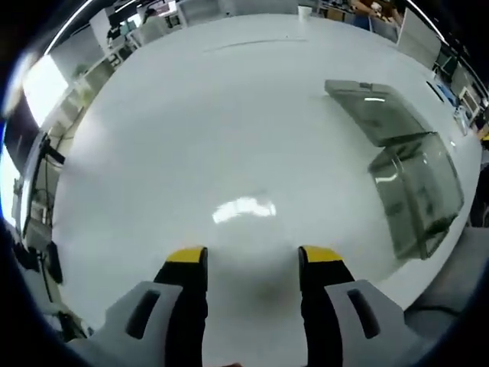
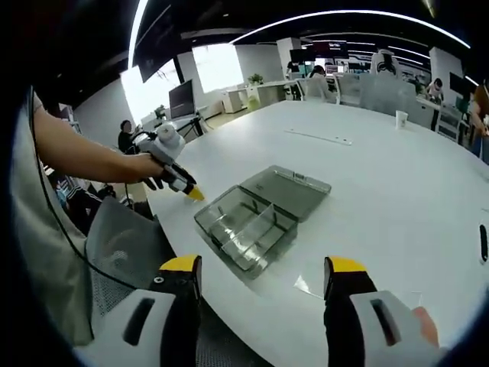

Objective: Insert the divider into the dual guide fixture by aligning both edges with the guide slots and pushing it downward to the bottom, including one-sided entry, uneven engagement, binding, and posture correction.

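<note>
- A white table (image 2: 397, 176) carries a clear fixture box (image 2: 246, 225) near its edge, with the hinged lid (image 2: 283, 187) lying open flat.
- A clear divider (image 2: 256, 224) stands inside the box.
- The right gripper (image 2: 263, 279) hovers before the box with jaws apart, empty.
- The left gripper (image 1: 252, 264) hangs over bare table with jaws apart, empty, the box (image 1: 416, 191) off to its right.

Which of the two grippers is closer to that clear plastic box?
Probably the left gripper, hovering beside the clear box. The right gripper is open, empty, and back at the table edge.
</note>
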Tool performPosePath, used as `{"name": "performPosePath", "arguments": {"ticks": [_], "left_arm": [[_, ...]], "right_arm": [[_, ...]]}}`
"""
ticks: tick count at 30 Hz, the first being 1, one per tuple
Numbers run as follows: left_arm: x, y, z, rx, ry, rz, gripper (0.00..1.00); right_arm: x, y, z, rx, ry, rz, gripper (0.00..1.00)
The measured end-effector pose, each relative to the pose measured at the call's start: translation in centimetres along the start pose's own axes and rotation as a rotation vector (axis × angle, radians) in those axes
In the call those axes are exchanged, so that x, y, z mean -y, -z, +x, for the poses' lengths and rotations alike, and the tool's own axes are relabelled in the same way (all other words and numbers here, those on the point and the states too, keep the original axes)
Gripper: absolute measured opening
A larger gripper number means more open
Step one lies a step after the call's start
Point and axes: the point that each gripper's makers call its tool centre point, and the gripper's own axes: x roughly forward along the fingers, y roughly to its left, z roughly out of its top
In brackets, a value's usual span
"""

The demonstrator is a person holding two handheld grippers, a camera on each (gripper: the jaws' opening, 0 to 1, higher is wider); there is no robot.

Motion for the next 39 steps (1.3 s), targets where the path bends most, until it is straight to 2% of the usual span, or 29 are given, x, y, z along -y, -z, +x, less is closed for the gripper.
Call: {"name": "performPosePath", "arguments": {"ticks": [7,13,21,32,39], "left_arm": [[0.2,0.0,0.3,0.005,0.024,-0.030,0.38],[0.6,-0.1,0.4,0.010,0.053,0.018,0.32],[0.9,-0.1,0.3,0.031,0.082,0.069,0.32],[1.2,-0.1,-0.2,0.049,0.110,0.092,0.30],[1.3,0.1,-0.3,0.012,0.115,0.134,0.30]], "right_arm": [[0.1,-0.3,0.0,0.000,0.004,-0.002,0.62],[-0.1,-0.5,0.0,0.000,0.003,-0.011,0.62],[0.1,-0.6,-0.1,0.002,0.007,-0.012,0.62],[-0.1,-0.6,-0.1,-0.004,0.006,-0.020,0.62],[0.0,-1.1,0.0,0.002,0.004,-0.023,0.62]]}}
